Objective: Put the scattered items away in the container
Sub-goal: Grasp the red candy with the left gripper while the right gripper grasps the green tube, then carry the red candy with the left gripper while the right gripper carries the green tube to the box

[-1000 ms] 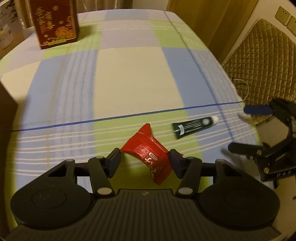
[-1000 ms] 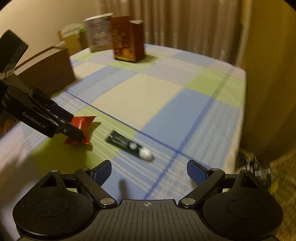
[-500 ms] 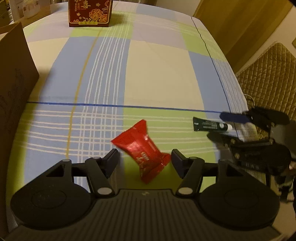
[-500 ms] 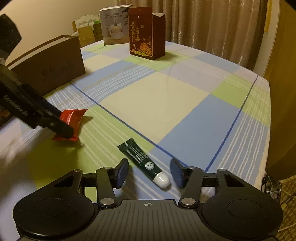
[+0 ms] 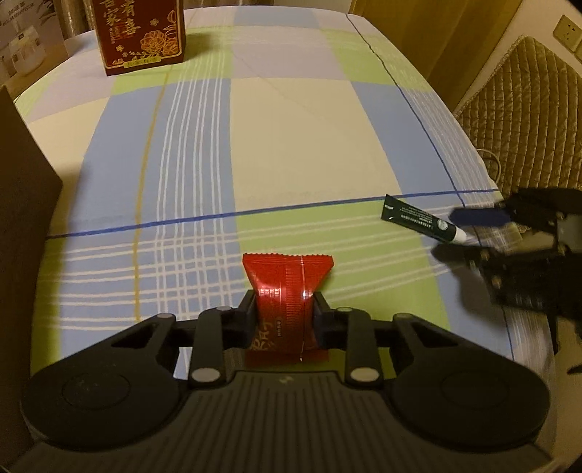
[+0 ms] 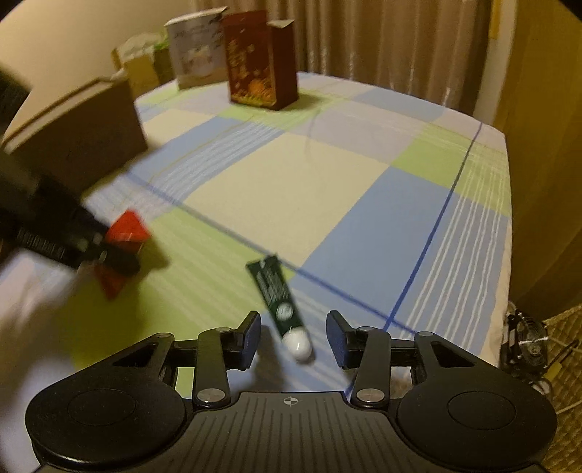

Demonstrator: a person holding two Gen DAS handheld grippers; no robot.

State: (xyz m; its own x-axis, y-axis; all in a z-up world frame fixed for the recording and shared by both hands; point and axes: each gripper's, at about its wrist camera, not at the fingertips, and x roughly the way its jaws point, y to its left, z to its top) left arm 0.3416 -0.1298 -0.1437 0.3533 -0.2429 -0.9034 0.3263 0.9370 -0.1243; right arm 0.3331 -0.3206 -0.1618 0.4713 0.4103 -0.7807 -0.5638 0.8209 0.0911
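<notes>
Left wrist view, item one: red snack packet (image 5: 287, 291), pinched across its middle by my left gripper (image 5: 283, 314), both pads pressed into its sides, its crimped top edge standing clear ahead of the fingers and its lower end hanging below them. I judge it very light, a crinkly foil pillow, soft and easily crushed, slick on the surface; the waist where I have it is the sensible hold, with gentle pressure only. Item two, same view: dark green tube (image 5: 422, 222) with a white cap, lying flat on the checked tablecloth (image 5: 291, 138) to the right, cap end between the fingers of my right gripper (image 5: 460, 233), which is blurred. Also listed: a red printed box (image 5: 140, 34) standing at the far end, and a brown cardboard wall (image 5: 25, 203) at the left edge, which I take to be the container, though its opening is not shown. Right wrist view: my right gripper (image 6: 294, 336) stands part open, its jaws either side of the tube's cap end (image 6: 297, 342) without touching it. The tube (image 6: 276, 294) lies pointing away and leftward. I judge it light, small, with a soft squeezable body and a hard round cap that could roll or slip; the flat body just behind the cap is where I would close. The brown box (image 6: 83, 138) stands at far left, well apart from the tube; the red packet (image 6: 122, 251) shows blurred in the left gripper.
</notes>
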